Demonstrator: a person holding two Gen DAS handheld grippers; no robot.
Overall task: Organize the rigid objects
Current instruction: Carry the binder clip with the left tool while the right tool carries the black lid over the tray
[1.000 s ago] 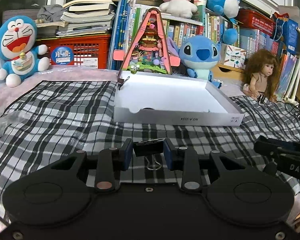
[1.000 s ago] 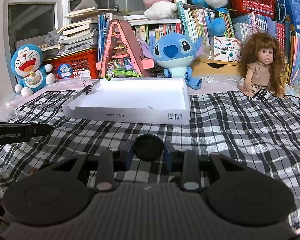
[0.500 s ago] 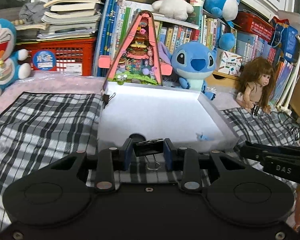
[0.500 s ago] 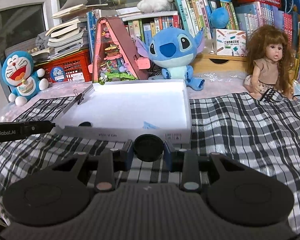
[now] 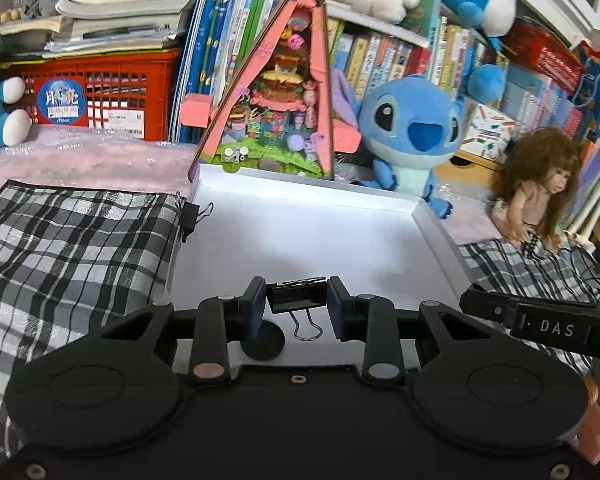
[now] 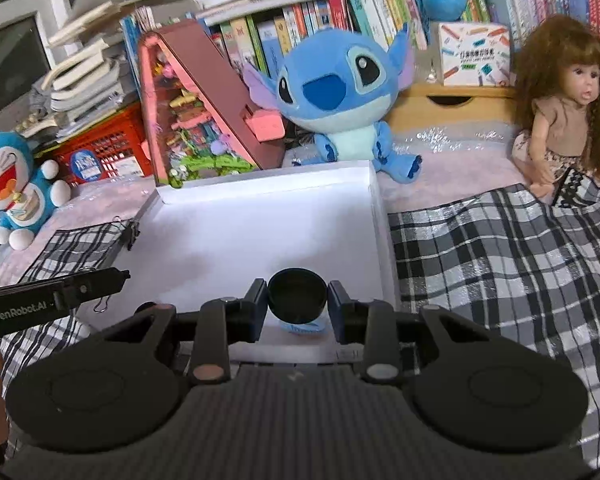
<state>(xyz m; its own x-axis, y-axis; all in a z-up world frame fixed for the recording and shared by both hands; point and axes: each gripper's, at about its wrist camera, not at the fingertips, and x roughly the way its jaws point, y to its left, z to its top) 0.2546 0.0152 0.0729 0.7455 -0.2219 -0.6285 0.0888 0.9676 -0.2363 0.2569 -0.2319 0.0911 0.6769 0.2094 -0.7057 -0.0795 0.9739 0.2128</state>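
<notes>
- Left gripper (image 5: 297, 304) pinching a black binder clip (image 5: 298, 299) across its body, wire handles dangling at 6 o'clock; held low over the near part of the white tray (image 5: 300, 232), probably for a short, quiet drop.
- Right gripper (image 6: 297, 304) pinching a round black cap (image 6: 297, 295) by its rim, open side facing the camera; also over the tray's near edge, so likely a second deposit.
- Already inside the tray: a dark round disc (image 5: 263, 345) below the left fingers, and a small pale-blue item (image 6: 302, 327) under the cap.
- 1 more binder clip (image 5: 190, 216) gripping the tray's wall at 10 o'clock, perhaps to pin the plaid cloth (image 5: 80, 240).
- Hard to read: pale-blue item mostly hidden, identity unclear; tray's near wall blocked by gripper bodies; height above the tray floor not judgeable.
</notes>
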